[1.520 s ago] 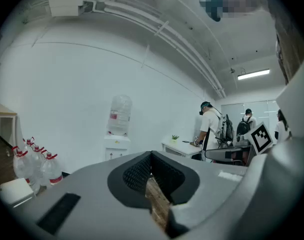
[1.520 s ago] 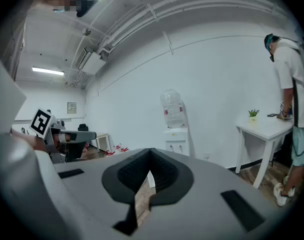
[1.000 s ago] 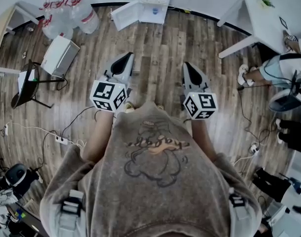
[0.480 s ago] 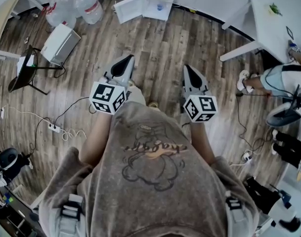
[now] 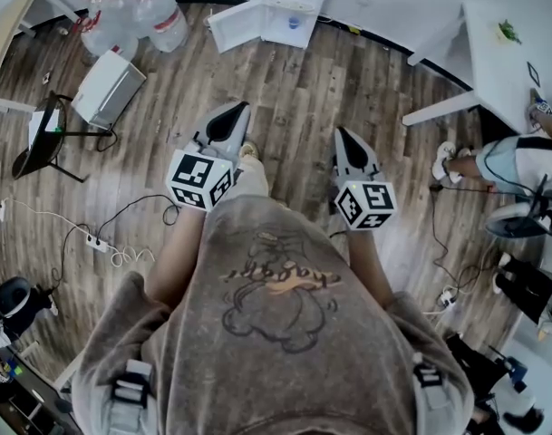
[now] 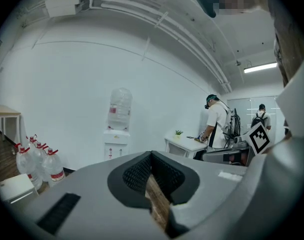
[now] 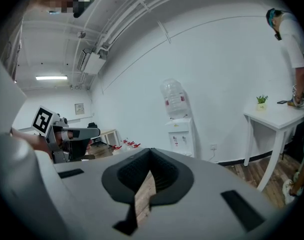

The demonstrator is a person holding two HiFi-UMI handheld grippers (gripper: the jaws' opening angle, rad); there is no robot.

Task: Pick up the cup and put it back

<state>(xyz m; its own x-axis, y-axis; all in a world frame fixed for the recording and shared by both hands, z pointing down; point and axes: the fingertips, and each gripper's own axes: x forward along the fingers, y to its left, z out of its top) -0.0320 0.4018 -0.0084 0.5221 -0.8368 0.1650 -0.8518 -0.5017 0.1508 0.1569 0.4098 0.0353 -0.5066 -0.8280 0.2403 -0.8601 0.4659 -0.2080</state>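
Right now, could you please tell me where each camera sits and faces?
Head view: on the person's head, looking steeply down at the wooden floor; shows torso, forearms, left gripper and right gripper.
Left gripper view: on the left gripper, level toward the water dispenser; shows its shut jaws, the right gripper's cube.
Right gripper view: on the right gripper, toward the same dispenser; shows its shut jaws, the left gripper's cube.
Shared by both gripper views: the dispenser.

The right tongs [image 7: 151,154] point nearly level, jaws together with nothing between them. Far ahead a water dispenser [image 7: 177,121] stands against the white wall [image 7: 216,59]; to the right, a white tabletop [image 7: 276,118] bears a small plant [image 7: 261,99]. The left tongs [image 7: 92,132] show at the left edge.
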